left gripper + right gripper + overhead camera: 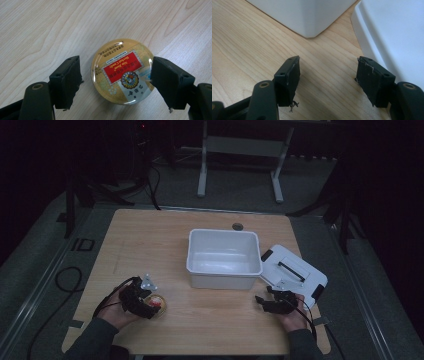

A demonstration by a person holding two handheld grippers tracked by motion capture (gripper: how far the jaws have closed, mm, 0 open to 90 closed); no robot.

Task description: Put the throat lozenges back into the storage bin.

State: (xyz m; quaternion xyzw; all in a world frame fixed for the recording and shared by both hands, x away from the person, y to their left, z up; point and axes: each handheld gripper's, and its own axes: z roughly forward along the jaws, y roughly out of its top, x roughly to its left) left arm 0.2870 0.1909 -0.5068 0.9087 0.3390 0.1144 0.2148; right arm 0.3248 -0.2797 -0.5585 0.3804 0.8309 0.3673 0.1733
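left gripper view: left claw [115,82] released around candy tin [122,71]; right claw [328,80] released, empty.

White tub [223,251] sits mid-table [150,235] w/ its lid [292,270] lying flat just beside, touching.

Inventory of the table [210,320], one wooden top:

- Round candy tin [122,70], gold with a red label: 1.
- White plastic bin [224,258], open-topped: 1.
- White lid [292,272] with black clips, lying flat beside the bin: 1.
- Hand-held grippers: 2, namely the left gripper [150,306] and the right gripper [263,301].
- Black jaws: 2 per gripper, 4 in all.
- Small dark round grommet [237,226] at the table's far edge: 1.
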